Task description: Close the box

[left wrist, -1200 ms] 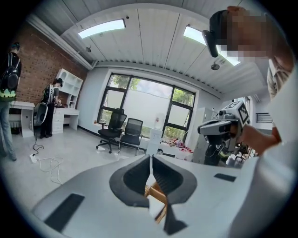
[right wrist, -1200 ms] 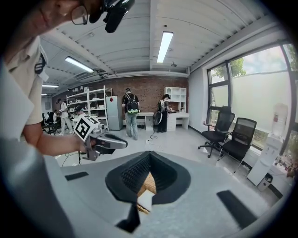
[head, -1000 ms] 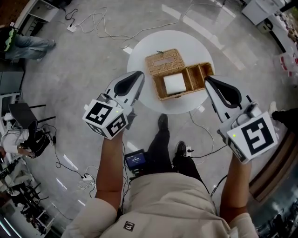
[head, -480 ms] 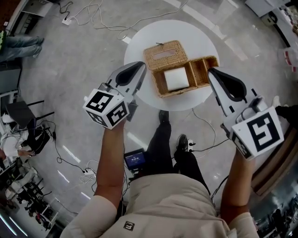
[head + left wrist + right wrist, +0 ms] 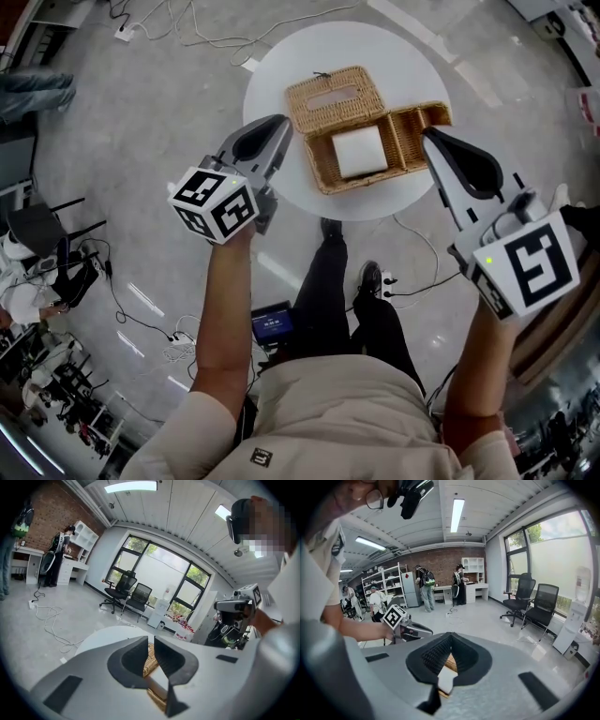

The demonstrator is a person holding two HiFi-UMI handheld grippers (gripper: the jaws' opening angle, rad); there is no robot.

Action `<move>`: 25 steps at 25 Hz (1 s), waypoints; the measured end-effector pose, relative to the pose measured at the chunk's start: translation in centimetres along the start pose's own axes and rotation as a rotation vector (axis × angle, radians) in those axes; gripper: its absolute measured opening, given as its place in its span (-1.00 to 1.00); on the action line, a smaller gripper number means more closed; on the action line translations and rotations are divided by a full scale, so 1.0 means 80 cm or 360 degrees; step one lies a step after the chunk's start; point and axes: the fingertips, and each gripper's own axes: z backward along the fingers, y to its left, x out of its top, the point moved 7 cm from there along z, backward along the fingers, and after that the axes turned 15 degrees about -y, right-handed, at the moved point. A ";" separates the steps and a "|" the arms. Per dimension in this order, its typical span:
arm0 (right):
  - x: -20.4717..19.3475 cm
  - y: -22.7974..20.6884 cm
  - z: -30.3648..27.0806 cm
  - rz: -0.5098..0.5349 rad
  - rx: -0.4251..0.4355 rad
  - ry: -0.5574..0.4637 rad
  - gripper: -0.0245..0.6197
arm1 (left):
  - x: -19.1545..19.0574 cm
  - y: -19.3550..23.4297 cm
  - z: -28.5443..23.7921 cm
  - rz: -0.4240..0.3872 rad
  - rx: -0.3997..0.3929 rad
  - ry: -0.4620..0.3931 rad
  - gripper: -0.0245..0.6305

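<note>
A wicker box [image 5: 359, 155] stands open on a round white table [image 5: 281, 56]. Its slotted lid [image 5: 328, 94] lies folded back on the far side. A white block [image 5: 358, 152] fills the main compartment, and smaller empty compartments [image 5: 417, 127] sit to the right. My left gripper [image 5: 278, 124] hovers shut and empty at the table's left edge, just left of the box. My right gripper [image 5: 429, 137] hangs shut and empty over the box's right end. The left gripper [image 5: 151, 639] shows wicker [image 5: 151, 656] past its tips. The right gripper [image 5: 450, 634] shows wicker [image 5: 451, 660] and the white block [image 5: 443, 679].
Cables [image 5: 187, 19] trail over the floor beyond the table. My own feet [image 5: 328, 230] and a small screen device [image 5: 274, 323] are on the floor near its front edge. Office chairs [image 5: 124, 599] stand by the windows. People [image 5: 424, 590] stand by shelves far off.
Both grippers have sunk toward the table and stayed shut. The left one has rolled a little, and the table now shows below its jaws.
</note>
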 end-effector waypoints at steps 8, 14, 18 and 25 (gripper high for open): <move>-0.032 -0.009 -0.025 -0.0033 0.0006 0.0030 -0.94 | -0.046 0.039 -0.015 0.0128 0.0063 0.0043 -0.86; -0.055 -0.012 -0.036 -0.0054 -0.0003 0.0054 -0.94 | -0.081 0.068 -0.022 0.0233 0.0121 0.0063 -0.86; -0.065 -0.014 -0.041 -0.0067 -0.0007 0.0067 -0.94 | -0.101 0.081 -0.027 0.0311 0.0155 0.0080 -0.71; -0.080 -0.015 -0.047 -0.0076 -0.0015 0.0088 -0.94 | -0.129 0.096 -0.033 0.0480 0.0171 0.0083 -0.47</move>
